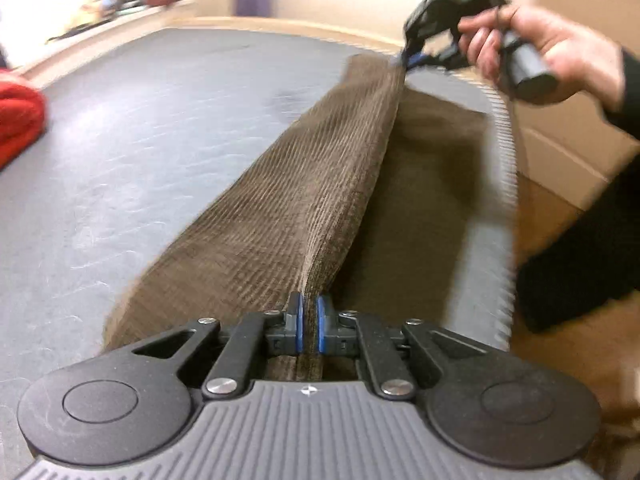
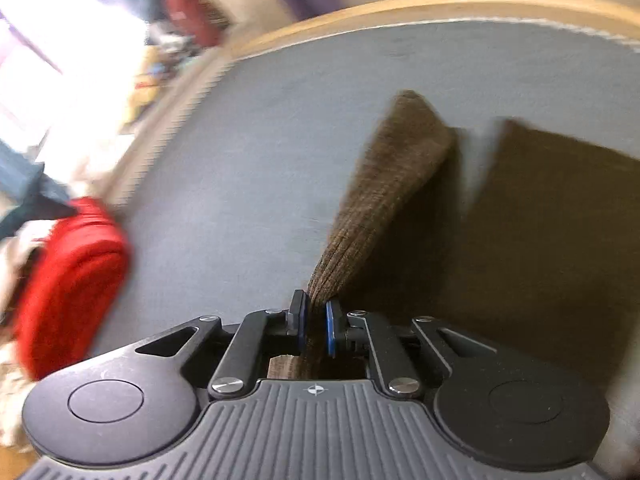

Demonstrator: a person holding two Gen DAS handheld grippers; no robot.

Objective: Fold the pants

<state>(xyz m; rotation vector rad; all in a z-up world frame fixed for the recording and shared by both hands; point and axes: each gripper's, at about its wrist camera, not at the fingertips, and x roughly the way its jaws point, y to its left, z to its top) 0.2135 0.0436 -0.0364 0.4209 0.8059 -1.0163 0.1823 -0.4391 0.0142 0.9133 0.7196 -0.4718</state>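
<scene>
Brown ribbed pants lie stretched along a grey mat. My left gripper is shut on the near edge of the fabric, which rises as a ridge between the blue pads. At the far end, in the left wrist view, my right gripper is held by a hand and pinches the other end of the same ridge. In the right wrist view the right gripper is shut on a lifted strip of the pants. A flat brown part lies on the mat to the right.
A red folded garment sits at the mat's left side, also seen as red cloth in the left wrist view. The mat's toothed edge and a wooden floor lie right. A dark sleeve is at right.
</scene>
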